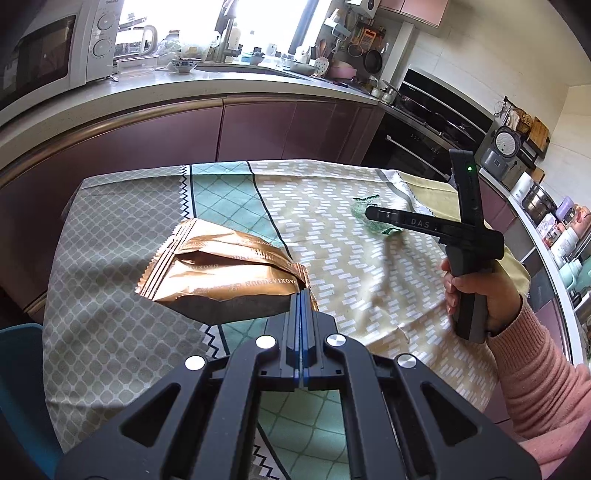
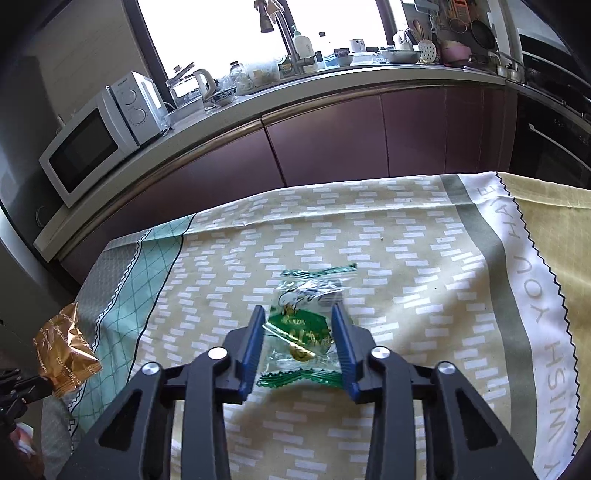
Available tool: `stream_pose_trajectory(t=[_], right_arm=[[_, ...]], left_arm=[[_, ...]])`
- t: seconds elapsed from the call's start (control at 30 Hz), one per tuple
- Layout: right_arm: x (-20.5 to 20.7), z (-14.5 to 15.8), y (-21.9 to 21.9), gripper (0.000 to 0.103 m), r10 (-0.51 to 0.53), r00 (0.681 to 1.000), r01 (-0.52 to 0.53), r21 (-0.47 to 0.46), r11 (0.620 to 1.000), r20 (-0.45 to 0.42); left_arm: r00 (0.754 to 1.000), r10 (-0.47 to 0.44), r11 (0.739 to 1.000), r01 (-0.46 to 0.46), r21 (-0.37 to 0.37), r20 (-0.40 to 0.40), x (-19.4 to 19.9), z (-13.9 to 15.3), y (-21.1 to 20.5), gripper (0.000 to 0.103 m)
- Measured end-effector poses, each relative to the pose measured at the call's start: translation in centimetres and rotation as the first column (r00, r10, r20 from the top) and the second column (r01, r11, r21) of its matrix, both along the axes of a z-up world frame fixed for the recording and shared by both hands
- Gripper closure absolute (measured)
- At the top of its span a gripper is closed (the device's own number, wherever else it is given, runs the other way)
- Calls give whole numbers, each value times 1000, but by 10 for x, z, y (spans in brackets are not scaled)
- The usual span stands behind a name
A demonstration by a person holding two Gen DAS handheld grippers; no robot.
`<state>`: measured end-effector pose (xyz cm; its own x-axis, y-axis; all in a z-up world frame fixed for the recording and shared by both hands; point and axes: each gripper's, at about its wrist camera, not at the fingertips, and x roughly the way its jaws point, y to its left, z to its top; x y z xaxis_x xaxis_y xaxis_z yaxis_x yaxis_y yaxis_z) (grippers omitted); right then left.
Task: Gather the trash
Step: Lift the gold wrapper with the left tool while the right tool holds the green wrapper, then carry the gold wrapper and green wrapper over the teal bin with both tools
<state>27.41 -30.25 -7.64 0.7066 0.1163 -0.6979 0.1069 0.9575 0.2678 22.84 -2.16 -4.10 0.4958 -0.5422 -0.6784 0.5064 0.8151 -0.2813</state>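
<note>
Left gripper (image 1: 301, 295) is clamped on a gold wrapper (image 1: 225, 273), lifted over the table (image 2: 406, 258). Right gripper (image 2: 299, 317) straddles a green wrapper (image 2: 306, 321) on the cloth, jaws apart, not yet gripping. No bin visible.

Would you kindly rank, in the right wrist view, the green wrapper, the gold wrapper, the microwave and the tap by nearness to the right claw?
1. Green wrapper: between the fingers of the right claw, on the tablecloth.
2. Gold wrapper: far left, held by the left claw.
3. Microwave: upper left, on the counter.
4. Tap: top centre, by the window.
</note>
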Motion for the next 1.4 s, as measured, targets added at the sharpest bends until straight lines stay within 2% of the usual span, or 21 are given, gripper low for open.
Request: stream_pose_trajectory(t=[0.17,0.53,0.93,1.4], right_arm=[[-10,5,-1,85,4,1000,-4,5,1000,29],[-48,30,6,88,61,989,-79,130,988,134],[-91,46,66,88,214,955,-254,195,947,206],[-117,51,125,88,326,918,-372,204,906,228]], left_arm=[[1000,4,1000,-4,0,2,-3,0,6,102],[999,-1,1000,-1,27,42,-23,12,20,102],[997,26,998,-31,57,77,-55,20,40,102],[992,73,995,-80,61,106,-97,29,75,102]])
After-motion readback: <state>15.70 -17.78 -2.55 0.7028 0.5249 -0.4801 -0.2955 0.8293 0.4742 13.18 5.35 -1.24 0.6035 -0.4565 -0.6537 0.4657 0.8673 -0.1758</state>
